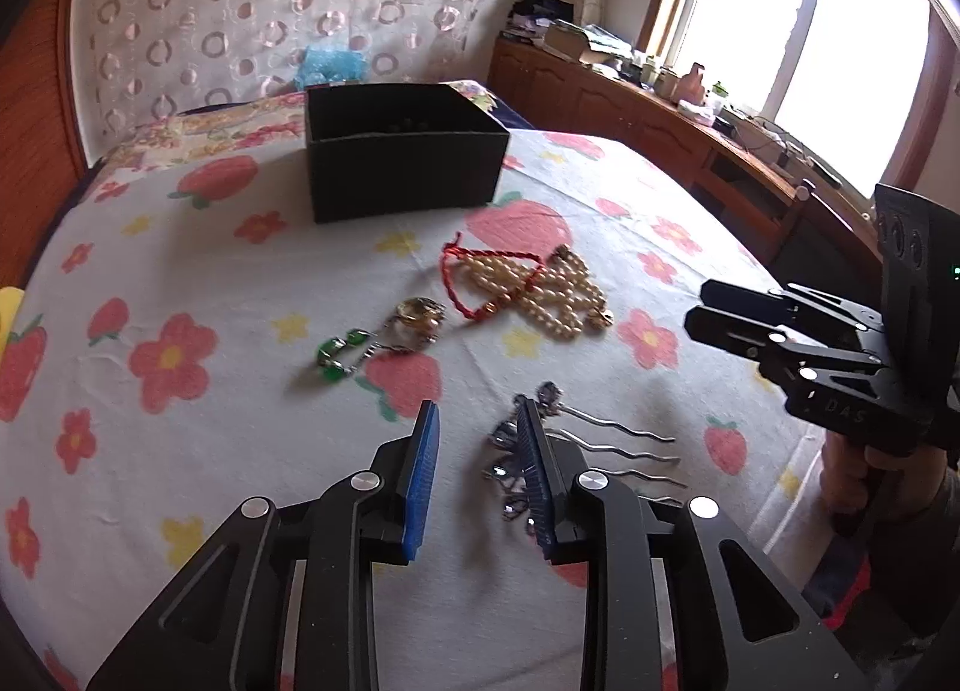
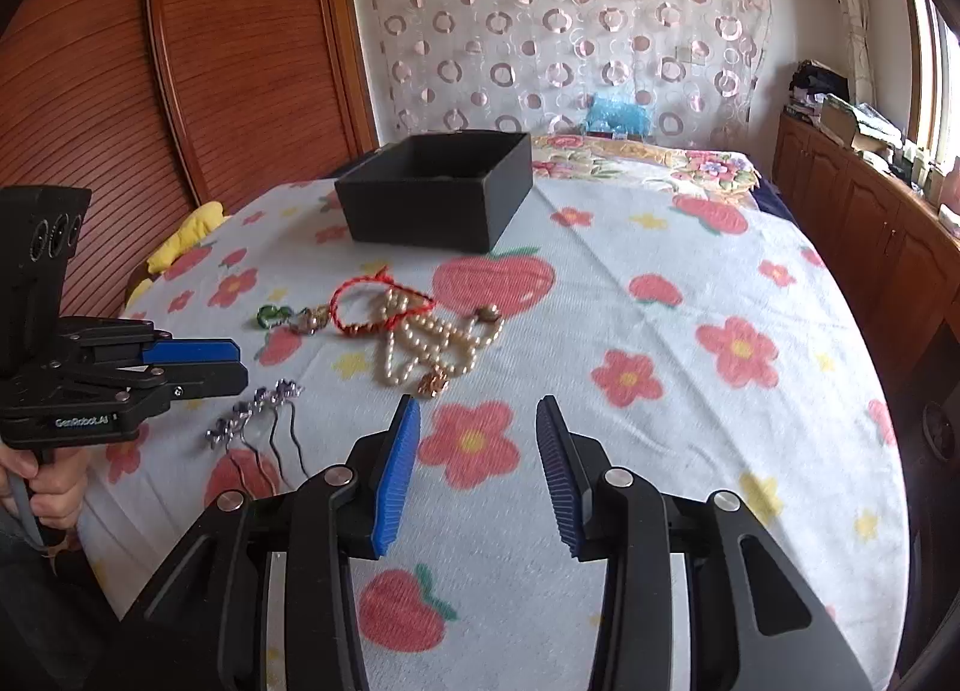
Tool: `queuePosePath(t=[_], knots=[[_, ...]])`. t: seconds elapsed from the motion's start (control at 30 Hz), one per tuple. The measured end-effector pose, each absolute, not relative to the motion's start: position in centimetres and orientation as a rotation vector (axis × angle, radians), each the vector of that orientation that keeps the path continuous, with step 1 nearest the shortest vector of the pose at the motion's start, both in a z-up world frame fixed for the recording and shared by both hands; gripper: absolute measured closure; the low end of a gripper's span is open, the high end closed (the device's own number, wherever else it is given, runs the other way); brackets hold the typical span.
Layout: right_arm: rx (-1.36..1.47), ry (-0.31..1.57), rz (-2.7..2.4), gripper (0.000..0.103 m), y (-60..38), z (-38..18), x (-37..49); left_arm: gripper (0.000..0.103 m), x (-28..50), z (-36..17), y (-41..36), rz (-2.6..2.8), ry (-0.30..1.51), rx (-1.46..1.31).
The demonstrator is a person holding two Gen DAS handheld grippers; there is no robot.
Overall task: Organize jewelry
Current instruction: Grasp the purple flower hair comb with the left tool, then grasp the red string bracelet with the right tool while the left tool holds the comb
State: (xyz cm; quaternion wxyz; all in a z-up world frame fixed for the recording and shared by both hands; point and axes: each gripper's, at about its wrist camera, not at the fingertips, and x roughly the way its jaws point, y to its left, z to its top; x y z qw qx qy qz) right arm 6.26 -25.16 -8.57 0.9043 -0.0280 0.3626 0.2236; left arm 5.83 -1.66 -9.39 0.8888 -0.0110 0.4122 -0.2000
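On the bed, nearest the cameras: the left gripper (image 1: 480, 415) hung above the strawberry-print sheet (image 1: 198, 469) with its blue pads parted and nothing between them; its right-hand pad stood just in front of the hairpin heads.
Right gripper: the right gripper (image 2: 478, 410) hovered over a bare patch of sheet, jaws released and empty, wider apart than the left pair.
Hairpins: a small cluster of silver hairpins (image 1: 600, 445) with jewelled heads lay loose on the sheet, just beside the left gripper's tip, untouched.
Green piece: a green-stoned piece (image 1: 339, 355) lay a little farther on, beside a gold-toned piece (image 1: 420, 316); what kind each was could not be told.
Pearls: a pearl necklace (image 1: 564, 295) lay heaped beyond those, with a red cord bracelet (image 1: 480, 283) draped across it, the two touching and perhaps tangled.
Box: a black box (image 1: 402, 162) stood open at the far end of the spread, well apart from the jewelry; a few small dark shapes showed near its back wall, too dim to name.
Done so far: judged from the layout, little or nothing; every clearly seen piece lay on the sheet outside the box.
Left to do: all pieces seemed to need lifting into the box, probably the hairpins first, and the bracelet might need parting from the pearls.
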Motion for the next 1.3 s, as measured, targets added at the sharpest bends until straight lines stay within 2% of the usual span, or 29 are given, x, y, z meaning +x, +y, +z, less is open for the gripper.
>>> queuePosePath(t=[0.47, 0.5, 0.6, 1.3], knots=[[-0.031, 0.769, 0.489, 0.060, -25.0, -9.2, 6.3, 0.076, 6.1, -10.6, -3.1, -0.436, 0.892, -0.029], [-0.030, 0.771, 0.490, 0.060, -25.1, -9.2, 6.3, 0.081, 6.0, -10.6, -3.0, -0.436, 0.891, -0.027], [-0.031, 0.773, 0.492, 0.060, -25.0, -9.2, 6.3, 0.083, 6.0, -10.6, -2.9, -0.437, 0.889, -0.023], [-0.122, 0.760, 0.544, 0.060, -20.9, -6.7, 9.5, 0.083, 4.3, -7.2, 3.1, -0.284, 0.726, -0.084]])
